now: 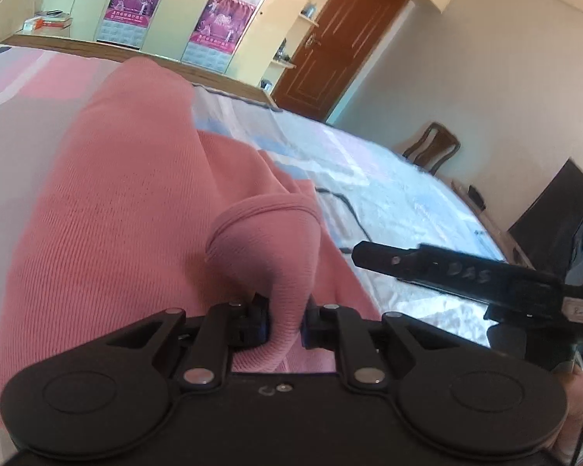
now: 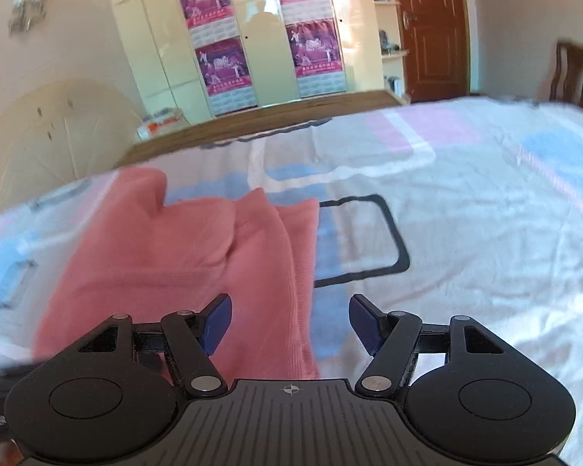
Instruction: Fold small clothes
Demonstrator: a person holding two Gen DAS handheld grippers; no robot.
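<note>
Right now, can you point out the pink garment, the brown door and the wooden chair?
pink garment (image 2: 144,256): right wrist view, on its flat middle, lying on the bed.
brown door (image 2: 433,31): right wrist view, on its panelled face.
wooden chair (image 1: 433,147): left wrist view, on its backrest.

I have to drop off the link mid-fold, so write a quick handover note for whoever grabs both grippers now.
Left gripper: shut on a hemmed fold of the pink knit garment, lifted above the rest of it.
Right gripper: open, empty, hovering over the garment's right edge.
Garment lies partly bunched on the patterned bedsheet, next to a dark outlined rectangle printed on it.
Done: one edge picked up. Left: probably carry that fold across, flatten, finish folding; nothing looks neatly folded yet.
</note>
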